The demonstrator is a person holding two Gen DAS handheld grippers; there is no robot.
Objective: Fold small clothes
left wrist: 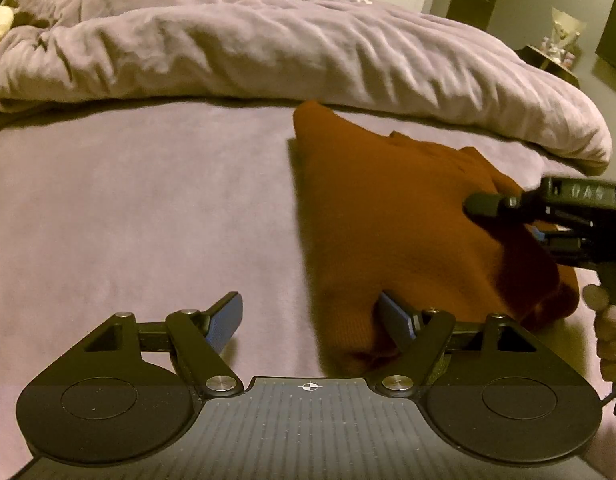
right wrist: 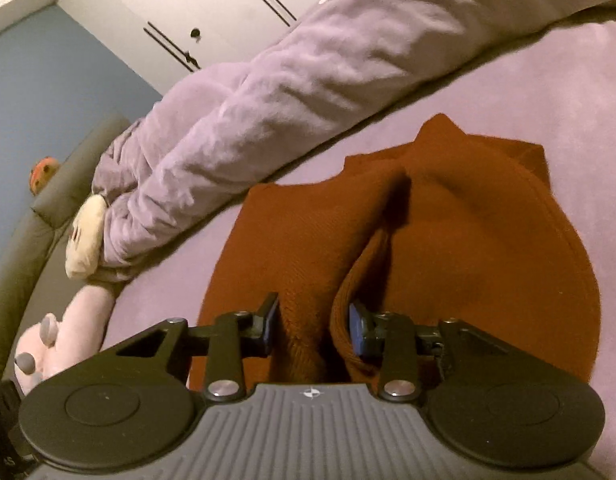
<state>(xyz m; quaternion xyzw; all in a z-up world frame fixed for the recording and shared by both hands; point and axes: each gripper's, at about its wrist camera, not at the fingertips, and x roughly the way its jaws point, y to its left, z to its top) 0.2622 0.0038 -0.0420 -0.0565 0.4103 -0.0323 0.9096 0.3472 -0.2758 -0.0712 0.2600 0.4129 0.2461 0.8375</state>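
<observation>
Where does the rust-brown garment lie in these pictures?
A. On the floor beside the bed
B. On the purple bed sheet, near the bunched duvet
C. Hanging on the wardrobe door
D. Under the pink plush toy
B: the rust-brown garment lies flat on the purple bed sheet, its far corner close to the bunched duvet; the right gripper has fabric between its open fingers.

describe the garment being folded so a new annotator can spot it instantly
Start at the bed with the lilac sheet, its rumpled lilac duvet bunched along the far side. On the flat sheet in front of the duvet lies the rust-brown knit garment, partly folded, between both tongs. It is the only dark, warm-coloured cloth there; everything around it is pale lilac.
</observation>
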